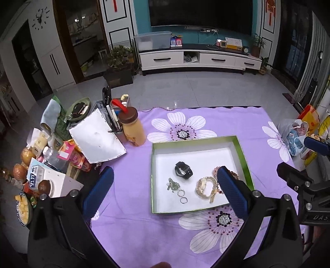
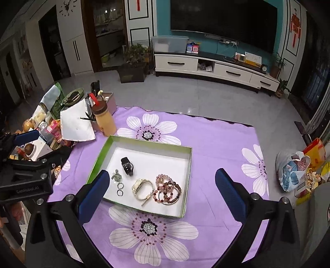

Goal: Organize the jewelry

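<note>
Green-rimmed tray [image 2: 186, 181] lies on the purple floral cloth [image 2: 216, 144] over the counter, holding a black watch [image 2: 127, 166], a cream watch [image 2: 142, 188], beaded bracelets [image 2: 168, 190], two rings [image 2: 120, 189] and a green pendant [image 1: 172, 184]. Left gripper [image 1: 165, 188] and right gripper [image 2: 162, 190] hover above, jaws released wide, grasping nothing.

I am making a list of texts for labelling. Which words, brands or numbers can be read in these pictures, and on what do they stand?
"GenRobot.AI": on the black body of the left tongs, seen from the right wrist view.
"DAS": cut off at the frame edge, on the black body of the right tongs, left wrist view.
Wall clock numerals, QR signs on the TV stand, snack packets: too small or blurred to read.
</note>
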{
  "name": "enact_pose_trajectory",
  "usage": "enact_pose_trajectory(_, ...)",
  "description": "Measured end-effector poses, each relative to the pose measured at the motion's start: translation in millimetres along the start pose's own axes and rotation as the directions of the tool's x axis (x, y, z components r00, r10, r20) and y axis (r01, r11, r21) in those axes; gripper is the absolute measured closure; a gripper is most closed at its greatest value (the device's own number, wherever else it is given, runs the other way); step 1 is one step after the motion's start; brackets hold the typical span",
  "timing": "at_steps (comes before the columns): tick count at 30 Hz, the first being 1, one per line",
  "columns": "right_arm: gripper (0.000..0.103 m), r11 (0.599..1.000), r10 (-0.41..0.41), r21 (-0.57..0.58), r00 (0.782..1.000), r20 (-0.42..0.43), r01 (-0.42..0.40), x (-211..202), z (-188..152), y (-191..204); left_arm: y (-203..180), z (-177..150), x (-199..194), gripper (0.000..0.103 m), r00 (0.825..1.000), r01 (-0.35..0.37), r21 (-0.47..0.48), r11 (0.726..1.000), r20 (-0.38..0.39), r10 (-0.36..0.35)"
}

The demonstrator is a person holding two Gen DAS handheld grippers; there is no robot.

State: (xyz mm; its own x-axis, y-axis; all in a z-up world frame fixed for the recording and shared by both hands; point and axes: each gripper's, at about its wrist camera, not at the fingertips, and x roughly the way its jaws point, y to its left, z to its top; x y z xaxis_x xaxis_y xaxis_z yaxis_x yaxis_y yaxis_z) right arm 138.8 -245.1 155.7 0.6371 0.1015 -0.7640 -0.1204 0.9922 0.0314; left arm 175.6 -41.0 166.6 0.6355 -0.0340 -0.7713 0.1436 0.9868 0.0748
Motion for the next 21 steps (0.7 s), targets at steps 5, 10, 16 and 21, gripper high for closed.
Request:
enact_pose_trajectory(5,0.001,1.000,0.002,0.003,1.000,-0.011,-0.002,4.9,1.0,1.1,-3.9,1.0,0.4,0.002,1.000,-0.003,0.001,1.000,-0.009,0.003)
enact_pose_trajectory(10,0.001,1.000,-0.003,0.007,1.000,-0.014,0.003,7.7,2.1,0.2,-5.5,1.2,5.5,0.002,1.000,-0.011,0.006,1.000,-0.016,0.011)
enact_pose_trajectory(16,0.001,1.000,0.000,0.009,1.000,-0.014,0.000,7.4,2.1,0.1,-6.3,2.3,9.2,0.002,1.000,-0.014,0.008,1.000,-0.023,0.014)
enact_pose_trajectory(21,0.001,1.000,0.002,0.007,1.000,-0.006,-0.002,6.6,2.2,0.9,-4.7,-0.1,12.9,0.002,0.999,-0.017,0.001,1.000,-0.030,0.017)
